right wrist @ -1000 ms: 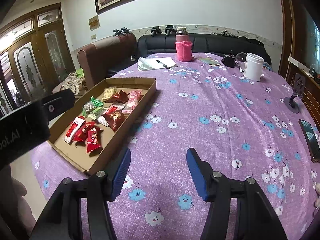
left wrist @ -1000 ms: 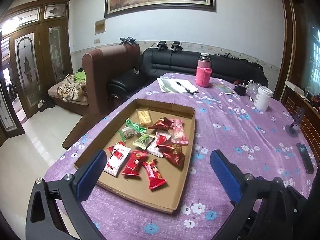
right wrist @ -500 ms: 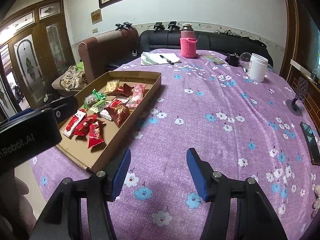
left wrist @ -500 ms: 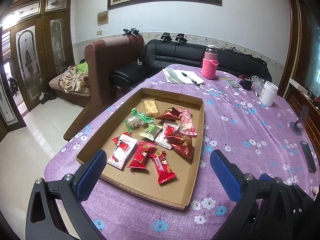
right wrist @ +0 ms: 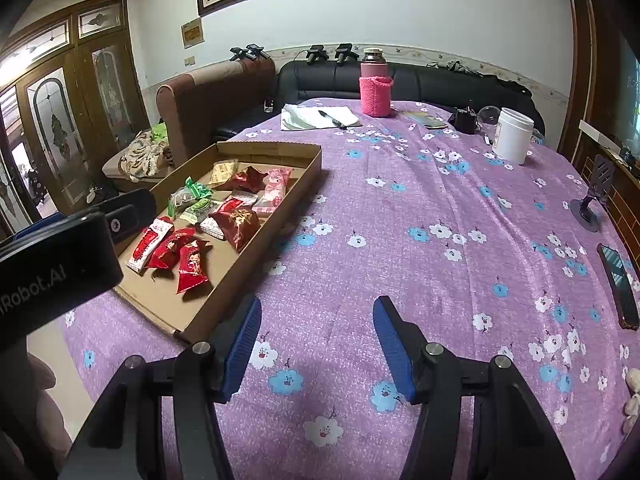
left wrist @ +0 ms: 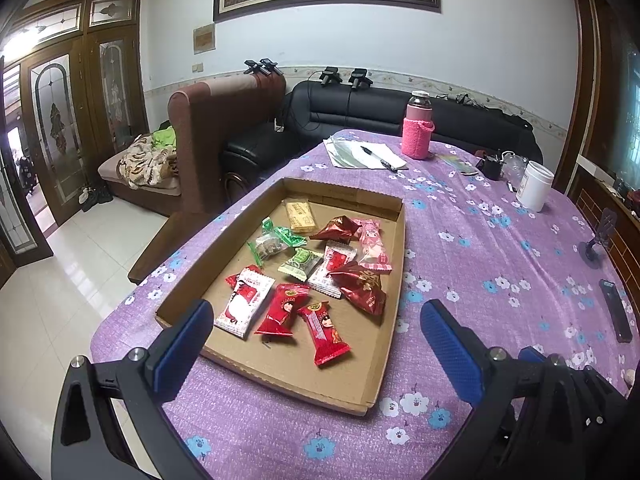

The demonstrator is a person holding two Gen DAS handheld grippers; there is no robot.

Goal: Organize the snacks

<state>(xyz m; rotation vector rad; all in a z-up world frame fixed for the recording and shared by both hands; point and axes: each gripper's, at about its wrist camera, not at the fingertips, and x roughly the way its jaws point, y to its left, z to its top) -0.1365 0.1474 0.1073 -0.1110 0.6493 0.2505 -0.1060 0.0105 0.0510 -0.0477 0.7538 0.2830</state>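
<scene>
1. The left gripper (left wrist: 316,332) hovers over the near end of the tray (left wrist: 394,248); its jaws are spread wide and grasp nothing.
2. The right gripper (right wrist: 316,332) hovers over bare cloth just right of the tray; its jaws are released and empty.
3. The tray lies on the left part of the worktop (right wrist: 420,208).
4. The snacks (left wrist: 304,272) lie loose inside the tray: red packets nearest, green, pink and yellow ones farther back.
5. A pink bottle (right wrist: 375,84) and white jar (right wrist: 513,135) stand at the far edge.

My left gripper (left wrist: 316,340) and right gripper (right wrist: 316,344) look alike: black angular frames, silver screws (right wrist: 201,348) at the joints, ribbed blue pads (left wrist: 450,350). White lettering marks a black housing (right wrist: 56,268) at middle left.
</scene>
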